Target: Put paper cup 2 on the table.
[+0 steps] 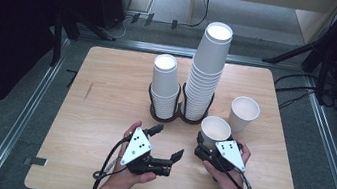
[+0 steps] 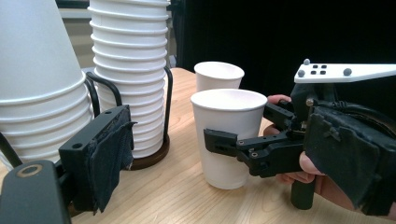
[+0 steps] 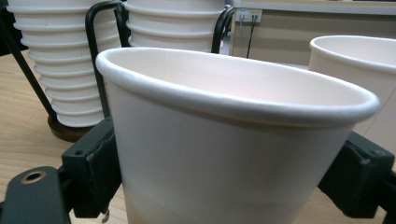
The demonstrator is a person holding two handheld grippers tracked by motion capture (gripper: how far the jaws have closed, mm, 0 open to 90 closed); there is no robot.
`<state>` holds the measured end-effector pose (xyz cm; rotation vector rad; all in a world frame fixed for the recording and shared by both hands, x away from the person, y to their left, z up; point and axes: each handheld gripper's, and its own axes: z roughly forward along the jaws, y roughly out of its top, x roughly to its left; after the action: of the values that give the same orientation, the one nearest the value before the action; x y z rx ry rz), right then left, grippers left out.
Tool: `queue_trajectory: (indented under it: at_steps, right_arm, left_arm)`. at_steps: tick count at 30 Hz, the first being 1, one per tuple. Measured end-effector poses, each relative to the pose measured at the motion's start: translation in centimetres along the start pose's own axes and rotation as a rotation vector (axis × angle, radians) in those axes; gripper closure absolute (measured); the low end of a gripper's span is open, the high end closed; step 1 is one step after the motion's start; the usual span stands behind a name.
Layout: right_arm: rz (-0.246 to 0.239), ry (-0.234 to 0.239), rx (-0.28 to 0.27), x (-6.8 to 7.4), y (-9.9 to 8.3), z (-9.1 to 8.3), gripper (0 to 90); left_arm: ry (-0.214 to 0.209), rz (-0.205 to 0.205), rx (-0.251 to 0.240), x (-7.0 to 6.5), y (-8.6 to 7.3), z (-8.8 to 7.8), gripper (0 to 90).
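The right tool (image 1: 206, 144) has the near cup (image 1: 215, 130) between its jaws, one black jaw on each flank of the white wall, and in the right gripper view both jaws sit against the cup (image 3: 224, 154) low down on either side, so the grip reads as closed on it. The cup stands upright on the surface (image 1: 103, 110), base down on the wood as the left gripper view shows it (image 2: 227, 135), with the right tool (image 2: 219, 140) coming in level from the side and a hand (image 1: 225, 171) wrapped round its body. Just behind and to the right stands a second cup (image 1: 244, 113), upright, close to the held one but apart from it. Over on the other side, the left tool (image 1: 169, 142) rests near the front of the surface with its jaws spread and nothing between them; its padded near jaw rises in the left gripper view with open air beside it. The left hand (image 1: 127, 172) holds it low and well short of the cups. Behind both tools, at mid-surface, a black wire rack (image 1: 176, 113) carries two stacks: a short stack (image 1: 164, 86) on the left and a tall stack (image 1: 207, 70) on the right, leaning a little. The held cup sits just in front of the tall stack's ring.
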<state>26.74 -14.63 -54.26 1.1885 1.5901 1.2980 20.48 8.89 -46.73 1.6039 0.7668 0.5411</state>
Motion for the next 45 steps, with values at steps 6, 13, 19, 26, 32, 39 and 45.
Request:
queue_trajectory:
  at_steps: [6, 13, 19, 26, 32, 39, 45]
  right_arm:
    - [-0.004, 0.0, 0.009, 0.0, -0.2, 0.0, 12.2]
    - [0.002, -0.012, 0.014, -0.4, -0.2, 0.0, 12.2]
    - [-0.006, -0.011, 0.012, -0.5, -0.4, -0.2, 12.2]
    - [-0.017, -0.013, 0.015, -0.6, -0.7, -0.5, 12.2]
    - [-0.026, -0.01, 0.018, -0.5, -0.8, -0.5, 12.0]
    - [-0.008, 0.013, 0.037, -0.4, -0.7, -0.4, 9.7]
    - [-0.005, 0.061, 0.048, -0.1, -0.7, -0.1, 2.2]
  left_arm:
    - [0.003, 0.003, 0.007, 0.1, -0.1, 0.0, 9.0]
    - [0.038, -0.015, 0.027, 1.1, -0.5, -0.6, 8.9]
    - [0.097, -0.048, 0.052, 3.2, -1.8, -2.7, 8.9]
    - [0.205, -0.1, 0.083, 6.3, -4.2, -5.9, 8.9]
    - [0.295, -0.149, 0.098, 8.7, -5.7, -8.7, 8.9]
    - [0.419, -0.182, 0.129, 11.8, -7.0, -10.6, 8.9]
    - [0.478, -0.21, 0.149, 13.3, -7.9, -11.8, 8.9]
